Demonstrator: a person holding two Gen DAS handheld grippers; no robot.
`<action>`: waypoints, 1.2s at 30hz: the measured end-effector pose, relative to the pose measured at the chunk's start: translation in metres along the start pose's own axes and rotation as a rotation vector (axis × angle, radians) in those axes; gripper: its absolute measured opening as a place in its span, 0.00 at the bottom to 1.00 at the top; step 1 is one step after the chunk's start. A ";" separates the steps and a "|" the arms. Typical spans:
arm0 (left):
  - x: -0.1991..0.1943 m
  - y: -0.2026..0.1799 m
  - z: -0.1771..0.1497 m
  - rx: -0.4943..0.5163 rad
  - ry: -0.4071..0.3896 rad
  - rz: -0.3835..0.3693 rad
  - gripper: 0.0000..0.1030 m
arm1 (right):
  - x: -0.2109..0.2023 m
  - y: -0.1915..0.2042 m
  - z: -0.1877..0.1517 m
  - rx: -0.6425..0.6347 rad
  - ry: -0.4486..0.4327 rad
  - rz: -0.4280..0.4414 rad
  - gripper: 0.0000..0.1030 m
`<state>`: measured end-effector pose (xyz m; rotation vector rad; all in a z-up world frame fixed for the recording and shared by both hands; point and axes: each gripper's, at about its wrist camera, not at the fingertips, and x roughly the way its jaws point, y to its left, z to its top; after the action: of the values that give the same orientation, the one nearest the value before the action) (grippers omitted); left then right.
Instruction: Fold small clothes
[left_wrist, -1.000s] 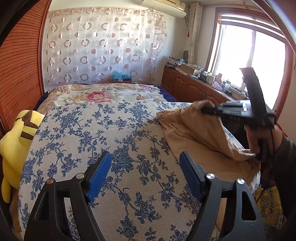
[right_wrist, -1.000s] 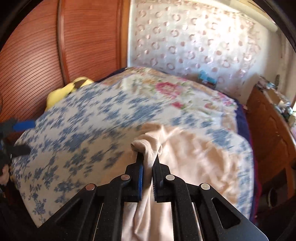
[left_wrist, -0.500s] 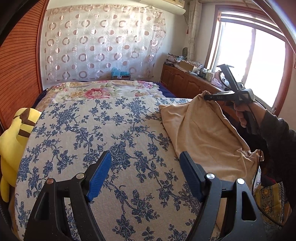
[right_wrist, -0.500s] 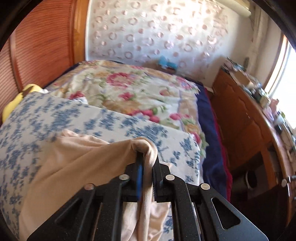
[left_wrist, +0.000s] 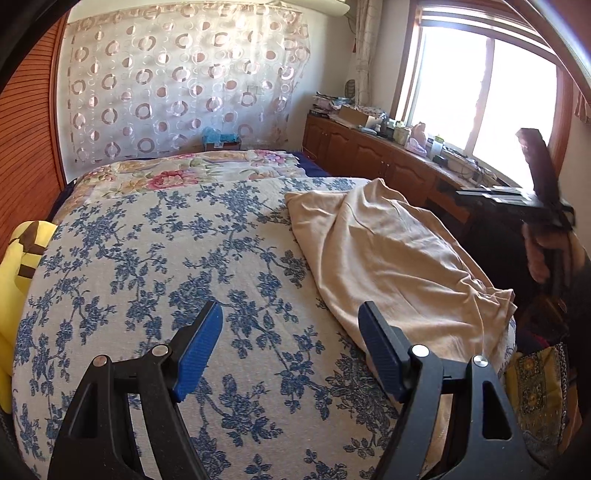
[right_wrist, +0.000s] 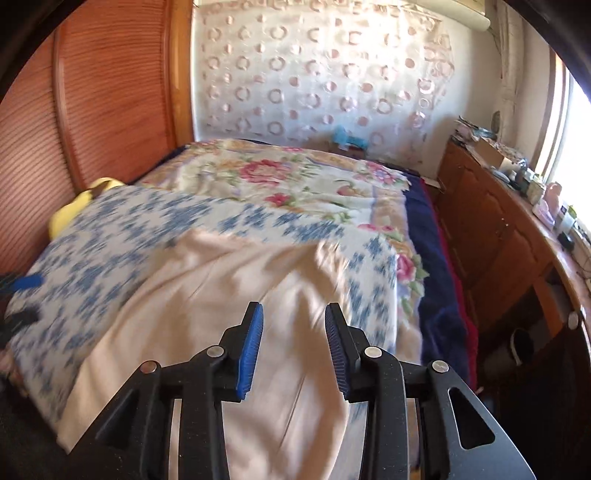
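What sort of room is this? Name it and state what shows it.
Most likely a home bedroom: a bed under a blue-flowered cover, a patterned curtain behind it, and a wooden cabinet cluttered with household items beneath the window.

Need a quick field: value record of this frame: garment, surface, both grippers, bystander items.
garment: beige garment, crumpled, lying loose on the bed's right side
surface: blue floral bedspread
left gripper: open, nothing between the jaws, above bare bedspread
right gripper: jaws opening, nothing clamped, above the garment
person: hand on the right gripper's handle
other: yellow plush toy at the bed's left edge; wooden cabinets under the window
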<state>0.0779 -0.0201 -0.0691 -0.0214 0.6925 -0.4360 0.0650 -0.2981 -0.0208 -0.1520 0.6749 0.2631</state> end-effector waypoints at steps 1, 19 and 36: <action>0.002 -0.003 0.000 0.006 0.005 -0.005 0.75 | -0.007 0.001 -0.012 0.004 0.004 0.006 0.35; 0.033 -0.052 -0.007 0.110 0.111 -0.055 0.75 | -0.046 0.008 -0.112 0.106 0.108 -0.010 0.35; 0.039 -0.058 -0.014 0.115 0.144 -0.068 0.75 | -0.101 -0.007 -0.121 0.075 0.076 -0.006 0.04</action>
<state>0.0738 -0.0863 -0.0946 0.0958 0.8095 -0.5455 -0.0805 -0.3508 -0.0495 -0.0927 0.7591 0.2270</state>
